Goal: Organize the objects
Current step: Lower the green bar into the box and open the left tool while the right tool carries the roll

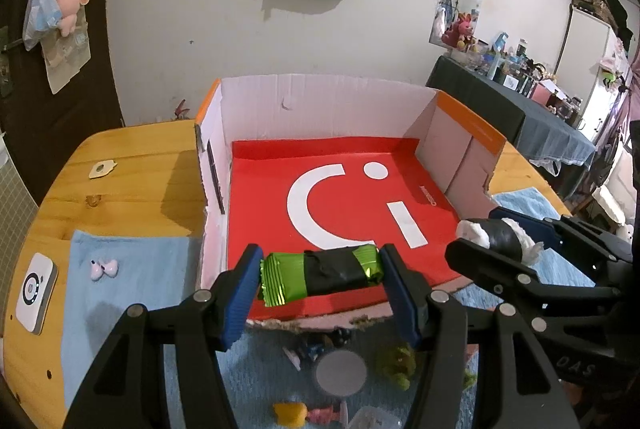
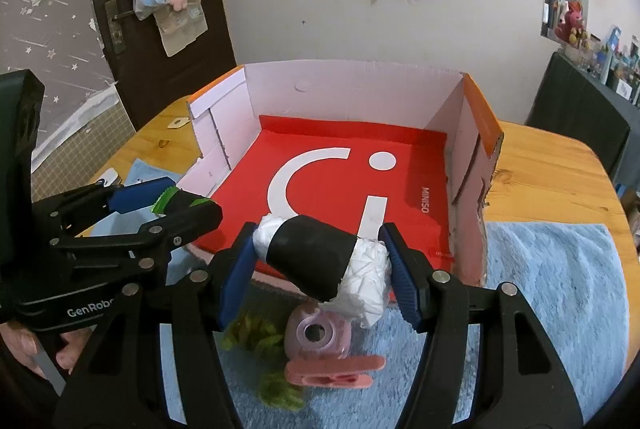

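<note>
While the left gripper (image 1: 320,279) clamps a green packet (image 1: 320,279) and the right gripper (image 2: 322,263) a white bundle (image 2: 326,261) end to end above the box (image 1: 320,101) front edge, either could swivel, slip and miss the box

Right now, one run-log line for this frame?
left tool: shut on green packet | right tool: shut on white roll | box: empty, ahead
</note>
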Motion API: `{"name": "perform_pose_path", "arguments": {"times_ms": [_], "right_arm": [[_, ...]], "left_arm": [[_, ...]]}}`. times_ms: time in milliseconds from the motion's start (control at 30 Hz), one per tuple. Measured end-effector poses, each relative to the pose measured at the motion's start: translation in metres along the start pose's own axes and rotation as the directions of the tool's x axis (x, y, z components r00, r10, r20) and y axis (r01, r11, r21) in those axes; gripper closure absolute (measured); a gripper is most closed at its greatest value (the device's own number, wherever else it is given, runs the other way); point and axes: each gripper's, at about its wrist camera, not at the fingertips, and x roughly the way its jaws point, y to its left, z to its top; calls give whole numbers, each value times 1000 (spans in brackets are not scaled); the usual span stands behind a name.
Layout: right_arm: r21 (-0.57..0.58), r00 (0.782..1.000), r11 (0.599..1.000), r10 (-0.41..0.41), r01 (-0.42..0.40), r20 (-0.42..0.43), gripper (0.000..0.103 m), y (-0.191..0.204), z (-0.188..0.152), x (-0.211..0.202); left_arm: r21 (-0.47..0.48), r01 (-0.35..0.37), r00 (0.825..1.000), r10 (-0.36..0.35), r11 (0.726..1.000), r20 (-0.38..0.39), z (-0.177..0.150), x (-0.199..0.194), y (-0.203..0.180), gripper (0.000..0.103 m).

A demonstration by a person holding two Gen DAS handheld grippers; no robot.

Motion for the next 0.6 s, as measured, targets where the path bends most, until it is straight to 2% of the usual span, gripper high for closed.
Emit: {"name": "perform_pose_path", "arguments": {"times_ms": [600], "right_arm": [[50, 998, 998, -24, 26, -53, 43, -34, 26, 36]], "left_arm": [[-18, -9, 999, 8, 1000, -31, 24, 35, 3, 41]]}}
